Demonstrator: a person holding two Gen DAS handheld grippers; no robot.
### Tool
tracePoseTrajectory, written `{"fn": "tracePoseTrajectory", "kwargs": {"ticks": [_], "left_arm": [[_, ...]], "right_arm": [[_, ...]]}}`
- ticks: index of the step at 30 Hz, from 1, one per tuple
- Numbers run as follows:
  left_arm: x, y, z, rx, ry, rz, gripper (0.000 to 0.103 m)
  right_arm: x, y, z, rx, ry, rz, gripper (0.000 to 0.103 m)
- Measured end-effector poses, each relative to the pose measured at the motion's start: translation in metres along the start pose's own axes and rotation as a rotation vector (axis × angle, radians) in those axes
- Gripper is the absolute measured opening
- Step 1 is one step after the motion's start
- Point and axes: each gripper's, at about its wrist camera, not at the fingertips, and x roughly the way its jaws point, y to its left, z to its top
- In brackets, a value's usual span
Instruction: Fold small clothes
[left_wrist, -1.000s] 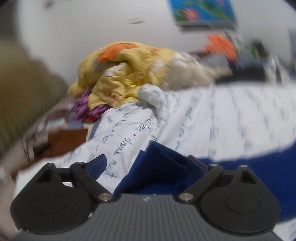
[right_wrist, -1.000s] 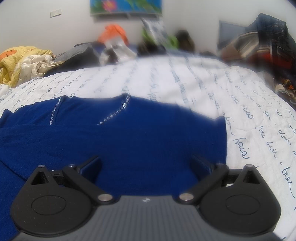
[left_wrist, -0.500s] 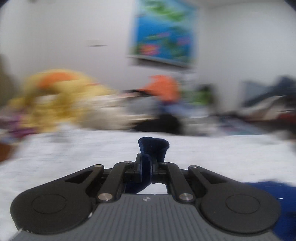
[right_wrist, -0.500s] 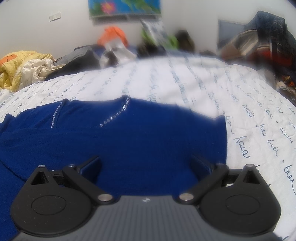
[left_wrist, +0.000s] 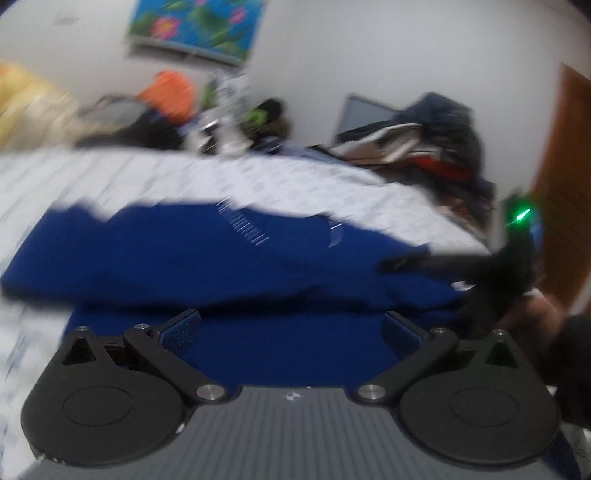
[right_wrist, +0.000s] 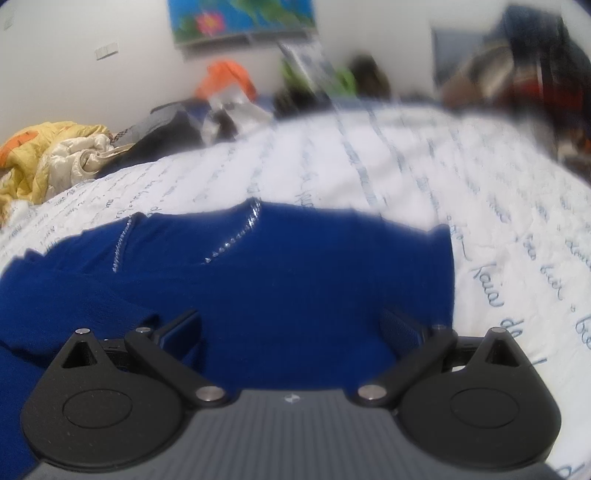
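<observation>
A dark blue garment (left_wrist: 221, 258) with a glittering trim (right_wrist: 236, 240) lies spread on the white printed bedsheet (right_wrist: 369, 166). My left gripper (left_wrist: 291, 325) hovers low over its near part. Its jaws are opening wide, with blue cloth lying under the gap and neither pad pressing on it. A fold of the blue cloth lies across the garment (right_wrist: 295, 288) at the left. My right gripper (right_wrist: 291, 325) stands open over the garment's near right part, gripping nothing. In the left wrist view its dark blurred body, with a green light (left_wrist: 519, 216), reaches in from the right.
A yellow and orange quilt (right_wrist: 44, 158) is heaped at the bed's far left. Bags and an orange item (right_wrist: 225, 79) crowd the far edge under a blue picture (left_wrist: 195, 26). Piled clothes (left_wrist: 436, 136) sit at the far right, by a brown door (left_wrist: 561, 184).
The left gripper pinched a fold of blue cloth, swung right with it over the garment, then let it go and now stands wide. The right gripper stayed put.
</observation>
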Motion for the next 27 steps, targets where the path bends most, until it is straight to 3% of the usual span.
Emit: {"fn": "tracePoseTrajectory", "kwargs": {"ticks": [1,3,4,5,8,9,10,12,18,19,20,21,27], "left_arm": [[0.000,0.009,-0.003,-0.034,0.009,0.013,0.103],[-0.002,0.023,0.001,-0.113,0.017,0.016,0.103],[-0.003,0.029,0.004,-0.154,0.012,0.009,0.103],[-0.001,0.033,0.004,-0.177,0.009,0.013,0.103],[0.000,0.032,0.008,-0.165,0.015,0.028,0.103],[0.001,0.031,0.009,-0.153,0.016,0.034,0.103],[0.002,0.029,0.009,-0.146,0.016,0.037,0.103],[0.004,0.030,0.009,-0.147,0.015,0.036,0.103],[0.001,0.030,0.003,-0.163,0.006,0.027,0.103],[0.001,0.030,0.003,-0.163,0.005,0.027,0.103],[0.002,0.030,0.003,-0.163,0.005,0.026,0.103],[0.001,0.030,0.003,-0.164,0.005,0.026,0.103],[0.001,0.029,0.002,-0.160,0.006,0.029,0.103]], "right_arm": [[-0.004,0.000,0.007,0.087,0.026,0.057,0.103],[-0.005,0.000,0.015,0.275,0.106,0.274,0.103],[0.001,0.006,0.017,0.337,0.181,0.366,0.103],[0.009,0.014,0.019,0.350,0.249,0.405,0.103],[0.020,0.040,0.024,0.280,0.309,0.378,0.102],[0.022,0.046,0.026,0.268,0.322,0.378,0.093],[0.024,0.049,0.027,0.269,0.338,0.388,0.067],[0.029,0.055,0.026,0.276,0.383,0.383,0.036],[0.033,0.065,0.016,0.280,0.376,0.381,0.033],[0.034,0.067,0.016,0.275,0.371,0.376,0.017],[0.035,0.068,0.015,0.259,0.373,0.357,0.007],[0.036,0.068,0.016,0.242,0.370,0.345,0.004],[-0.005,0.048,0.053,0.174,0.222,0.374,0.003]]}}
